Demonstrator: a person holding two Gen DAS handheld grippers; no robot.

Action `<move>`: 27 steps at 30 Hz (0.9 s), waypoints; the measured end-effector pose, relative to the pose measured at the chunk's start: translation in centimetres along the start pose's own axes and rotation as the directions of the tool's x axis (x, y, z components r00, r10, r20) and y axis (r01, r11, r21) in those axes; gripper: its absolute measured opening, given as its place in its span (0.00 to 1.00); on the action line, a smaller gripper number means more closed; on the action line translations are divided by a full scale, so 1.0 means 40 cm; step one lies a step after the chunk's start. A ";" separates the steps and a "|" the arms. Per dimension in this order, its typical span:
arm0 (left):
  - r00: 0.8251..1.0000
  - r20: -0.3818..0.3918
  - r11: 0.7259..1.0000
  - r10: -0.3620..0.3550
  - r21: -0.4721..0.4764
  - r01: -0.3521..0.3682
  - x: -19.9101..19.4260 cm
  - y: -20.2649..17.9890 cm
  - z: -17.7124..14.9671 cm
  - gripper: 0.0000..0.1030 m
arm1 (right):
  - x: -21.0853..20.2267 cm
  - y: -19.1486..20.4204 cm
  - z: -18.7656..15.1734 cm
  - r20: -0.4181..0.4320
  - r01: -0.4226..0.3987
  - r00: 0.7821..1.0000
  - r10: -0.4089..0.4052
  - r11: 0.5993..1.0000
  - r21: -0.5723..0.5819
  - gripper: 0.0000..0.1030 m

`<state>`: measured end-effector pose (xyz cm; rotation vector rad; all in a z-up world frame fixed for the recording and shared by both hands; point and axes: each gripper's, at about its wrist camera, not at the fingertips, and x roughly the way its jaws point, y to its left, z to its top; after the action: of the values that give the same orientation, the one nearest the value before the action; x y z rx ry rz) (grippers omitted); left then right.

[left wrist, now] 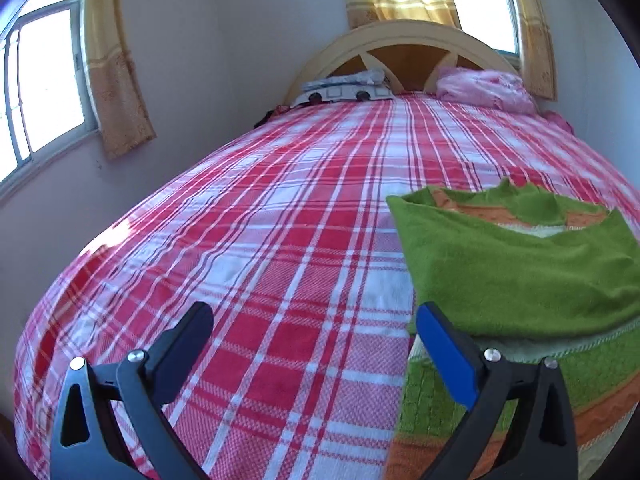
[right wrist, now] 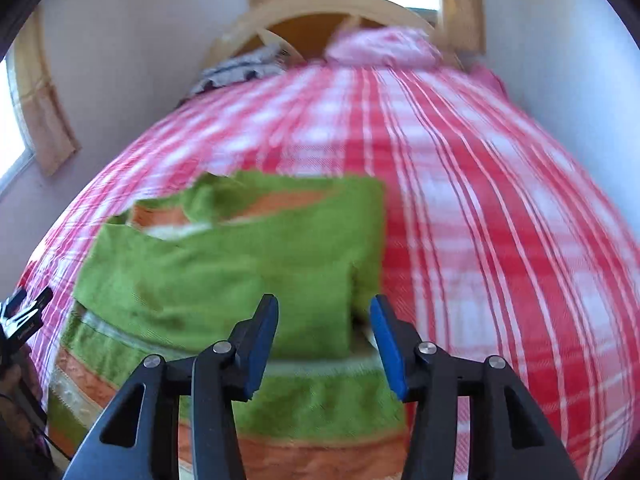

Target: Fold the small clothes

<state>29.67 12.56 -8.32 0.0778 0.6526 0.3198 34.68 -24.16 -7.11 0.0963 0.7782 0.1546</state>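
A green towel [left wrist: 520, 272] with orange and pale stripes lies on the red plaid bed cover [left wrist: 280, 220], its upper half folded over the lower part. In the left wrist view my left gripper [left wrist: 316, 320] stands wide open just left of the towel. Its right finger [left wrist: 444, 352] is at the towel's left edge and only bed cover shows between the fingers. In the blurred right wrist view the towel [right wrist: 224, 272] fills the middle. My right gripper [right wrist: 324, 312] hovers open over the fold's near right corner, pads apart and pressing on nothing.
A curved wooden headboard [left wrist: 400, 40] closes the far end of the bed. Grey-blue folded clothes [left wrist: 344, 88] and a pink bundle [left wrist: 484, 88] lie by it. A wall with a curtained window [left wrist: 40, 92] runs along the left. A hand holds a black device [right wrist: 24, 312] at the left edge.
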 end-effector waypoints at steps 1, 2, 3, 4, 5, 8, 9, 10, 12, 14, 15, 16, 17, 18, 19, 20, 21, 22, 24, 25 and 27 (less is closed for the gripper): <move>1.000 -0.018 0.999 0.015 0.035 -0.014 0.019 -0.022 0.009 1.00 | 0.018 0.019 0.007 -0.010 -0.069 0.998 0.069 0.998 -0.002 0.48; 0.999 -0.030 0.998 0.029 0.056 -0.028 0.032 -0.034 0.013 1.00 | 0.038 0.029 0.012 -0.025 -0.125 0.992 0.126 0.992 0.011 0.48; 0.998 -0.046 0.997 0.036 0.075 -0.032 0.048 -0.049 0.015 1.00 | 0.067 0.036 0.015 -0.051 -0.168 0.984 0.170 0.985 0.035 0.48; 0.997 -0.074 0.995 0.028 0.094 -0.021 0.068 -0.066 0.015 1.00 | 0.104 0.039 0.014 -0.084 -0.178 0.980 0.183 0.982 0.058 0.48; 0.996 -0.089 0.995 0.024 0.103 -0.015 0.076 -0.074 0.011 1.00 | 0.133 0.041 0.010 -0.110 -0.167 0.979 0.174 0.984 0.068 0.48; 0.994 -0.105 0.990 0.032 0.138 -0.017 0.088 -0.095 0.000 1.00 | 0.188 0.028 -0.012 -0.138 -0.129 0.981 0.136 0.990 0.061 0.48; 0.994 -0.105 0.990 0.029 0.143 -0.014 0.088 -0.098 -0.002 1.00 | 0.189 0.015 -0.012 -0.122 -0.126 0.984 0.133 0.990 0.058 0.47; 0.994 -0.105 0.989 0.027 0.146 -0.011 0.089 -0.099 -0.003 1.00 | 0.188 0.000 -0.011 -0.117 -0.114 0.986 0.121 0.991 0.070 0.46; 0.994 -0.112 0.989 0.018 0.148 -0.001 0.093 -0.100 -0.006 1.00 | 0.188 -0.015 -0.011 -0.113 -0.104 0.987 0.114 0.991 0.088 0.46; 0.993 -0.118 0.989 0.010 0.147 0.007 0.097 -0.101 -0.007 1.00 | 0.194 -0.014 -0.012 -0.120 -0.106 0.986 0.113 0.993 0.061 0.46; 0.993 -0.119 0.989 0.010 0.148 0.008 0.097 -0.103 -0.007 1.00 | 0.193 -0.006 -0.014 -0.121 -0.094 0.988 0.097 0.995 0.033 0.46; 0.993 -0.116 0.989 0.012 0.149 0.005 0.096 -0.104 -0.008 1.00 | 0.188 0.011 -0.015 -0.122 -0.065 0.990 0.064 0.998 -0.005 0.46; 0.993 -0.114 0.988 0.015 0.151 0.002 0.094 -0.106 -0.009 1.00 | 0.187 0.024 -0.016 -0.123 -0.037 0.992 0.032 0.999 -0.039 0.46; 0.994 -0.110 0.988 0.021 0.157 -0.004 0.092 -0.109 -0.010 1.00 | 0.182 0.038 -0.021 -0.124 -0.009 0.992 0.000 0.997 -0.075 0.46; 0.994 -0.106 0.987 0.026 0.162 -0.009 0.091 -0.111 -0.012 1.00 | 0.178 0.047 -0.026 -0.125 0.014 0.992 -0.027 0.995 -0.102 0.46; 0.994 -0.105 0.986 0.028 0.165 -0.011 0.091 -0.112 -0.011 1.00 | 0.178 0.048 -0.029 -0.121 0.025 0.992 -0.039 0.993 -0.113 0.46; 0.994 -0.106 0.986 0.027 0.167 -0.009 0.092 -0.113 -0.012 1.00 | 0.183 0.044 -0.032 -0.116 0.033 0.992 -0.047 0.992 -0.118 0.46; 0.994 -0.110 0.986 0.024 0.167 -0.005 0.095 -0.113 -0.012 1.00 | 0.191 0.036 -0.032 -0.112 0.038 0.992 -0.052 0.992 -0.122 0.46; 0.993 -0.117 0.987 0.017 0.161 0.001 0.097 -0.110 -0.011 1.00 | 0.194 0.025 -0.024 -0.117 0.030 0.992 -0.041 0.995 -0.098 0.47; 0.993 -0.116 0.987 0.017 0.161 0.002 0.096 -0.110 -0.012 1.00 | 0.192 0.024 -0.024 -0.120 0.036 0.992 -0.047 0.995 -0.095 0.47; 0.993 -0.114 0.987 0.020 0.163 -0.001 0.091 -0.110 -0.013 1.00 | 0.179 0.031 -0.031 -0.118 0.058 0.991 -0.070 0.993 -0.106 0.47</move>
<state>33.24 9.52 -11.61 0.2200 0.7926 0.2820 38.70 -21.66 -12.78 -0.0355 0.8925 0.1402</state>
